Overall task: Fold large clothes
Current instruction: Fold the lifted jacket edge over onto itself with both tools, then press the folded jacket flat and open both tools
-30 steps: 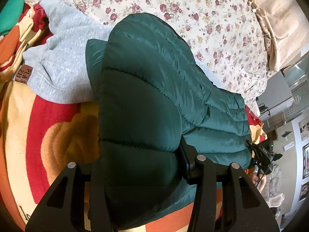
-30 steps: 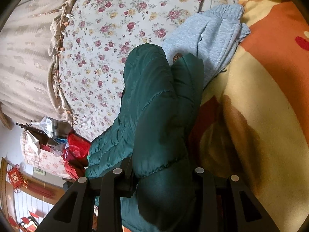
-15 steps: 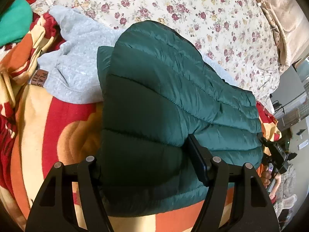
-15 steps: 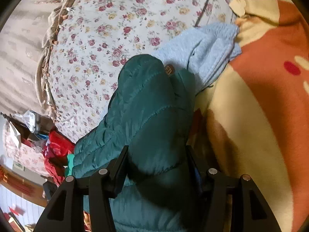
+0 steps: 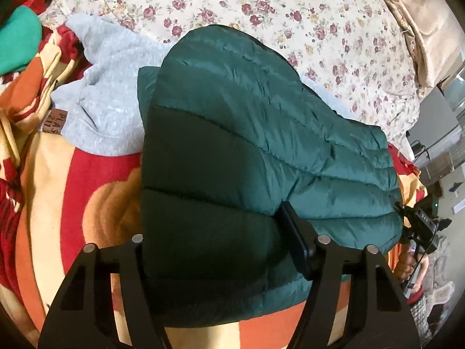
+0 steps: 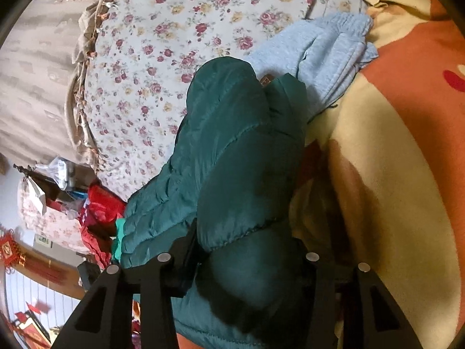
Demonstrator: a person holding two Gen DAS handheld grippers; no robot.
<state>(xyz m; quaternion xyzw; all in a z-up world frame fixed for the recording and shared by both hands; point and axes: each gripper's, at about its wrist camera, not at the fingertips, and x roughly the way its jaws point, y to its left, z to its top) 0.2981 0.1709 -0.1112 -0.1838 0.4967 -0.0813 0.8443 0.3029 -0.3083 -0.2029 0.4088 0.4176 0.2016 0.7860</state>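
A bright patterned blanket (image 5: 87, 192) covers the bed. Nearest, the left gripper (image 5: 223, 241) and right gripper (image 6: 247, 250) each pinch the green puffer jacket (image 5: 232, 151), whose folded bulk runs away toward the grey sweatshirt (image 5: 107, 110) and floral sheet (image 5: 290, 5) beyond.

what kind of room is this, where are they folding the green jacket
Most likely a home bedroom: the green puffer jacket lies on a bed covered with a floral sheet and a red-and-orange blanket, next to a grey sweatshirt. Household clutter sits beyond the bed.
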